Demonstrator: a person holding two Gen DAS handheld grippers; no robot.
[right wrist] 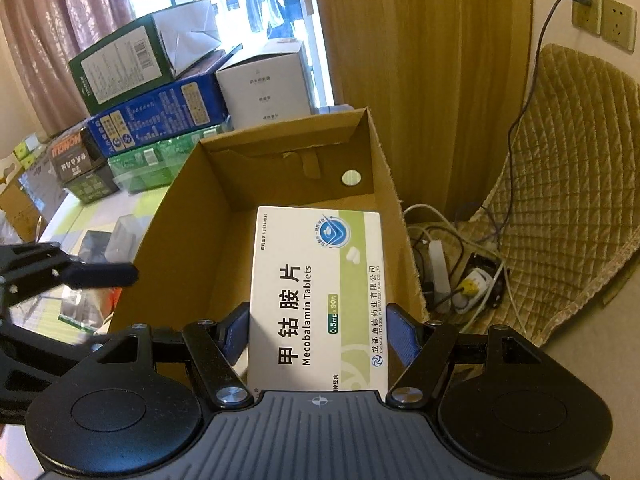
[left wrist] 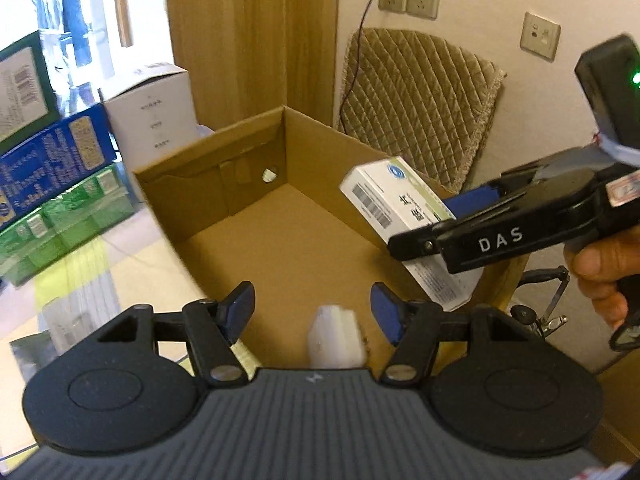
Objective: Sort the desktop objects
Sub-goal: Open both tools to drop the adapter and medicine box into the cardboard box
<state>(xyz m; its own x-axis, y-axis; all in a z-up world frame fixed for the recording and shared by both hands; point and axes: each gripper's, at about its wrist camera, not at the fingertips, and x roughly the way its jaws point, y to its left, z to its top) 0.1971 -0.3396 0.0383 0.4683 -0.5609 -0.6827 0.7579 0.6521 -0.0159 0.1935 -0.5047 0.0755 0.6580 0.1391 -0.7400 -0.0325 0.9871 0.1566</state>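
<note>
Currently the right gripper [right wrist: 318, 332], marked "DAS", is clamped on the box [right wrist: 316, 296] labelled "Mecobalamin Tablets", "0.5mg x 90", held over the open carton [right wrist: 180, 208]. Left gripper [left wrist: 312, 312] jaws stand apart, gripping nothing.

Right hand-held gripper [right wrist: 318, 330] clamps a white-and-green Mecobalamin Tablets box [right wrist: 318, 300] by its long sides, held over the open cardboard carton [right wrist: 188, 216]. Left hand-held gripper [right wrist: 100, 274] pokes in just left of the carton. Behind the carton, stacked product boxes [right wrist: 156, 92]; right of it, a quilted cushion [right wrist: 572, 184] and tangled cables [right wrist: 452, 264].
</note>
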